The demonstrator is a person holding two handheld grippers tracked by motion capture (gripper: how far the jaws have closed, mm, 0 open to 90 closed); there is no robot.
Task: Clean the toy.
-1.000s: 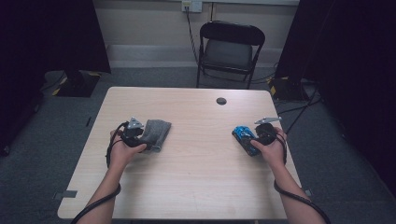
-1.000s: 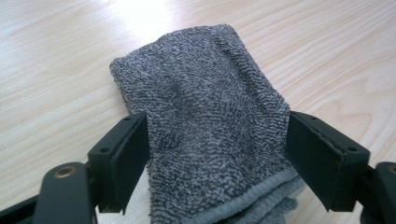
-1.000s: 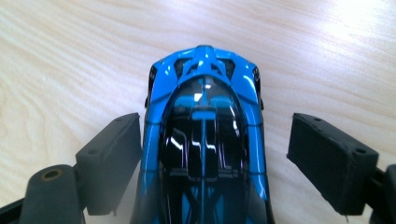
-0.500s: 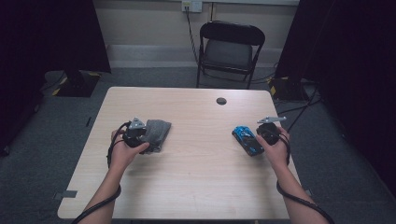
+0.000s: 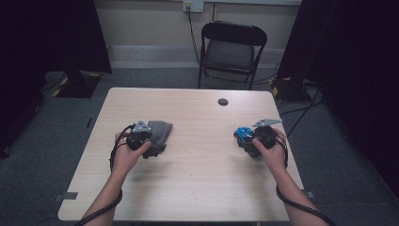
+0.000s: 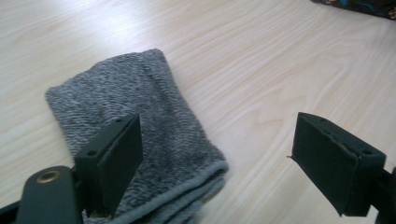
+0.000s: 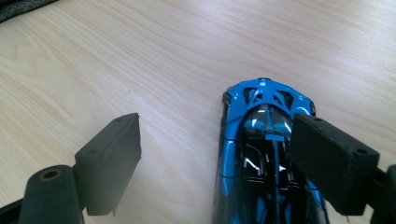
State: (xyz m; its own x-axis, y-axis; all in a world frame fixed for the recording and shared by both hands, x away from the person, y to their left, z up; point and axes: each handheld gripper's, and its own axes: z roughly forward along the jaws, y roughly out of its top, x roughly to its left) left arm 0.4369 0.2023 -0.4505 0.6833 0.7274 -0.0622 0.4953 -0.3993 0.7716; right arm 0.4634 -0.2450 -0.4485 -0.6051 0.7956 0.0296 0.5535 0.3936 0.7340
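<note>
Left gripper [image 5: 149,136]: lower left of the high view, held in the left hand [image 5: 126,157], forearm entering from the bottom edge; jaws have just been opening, now wide apart, nothing clamped. Right gripper [image 5: 245,139]: right of centre, in the right hand [image 5: 272,150]; jaws spread wide in the right gripper view [image 7: 215,158].

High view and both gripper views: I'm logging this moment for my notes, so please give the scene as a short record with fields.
surface: wooden table
left gripper: open, jaws above the folded grey cloth, not pressing it
right gripper: open, one jaw over the blue toy car, not gripping
cloth: lies flat on the table's left half
car: stands on the table's right half
behind table: black folding chair
</note>
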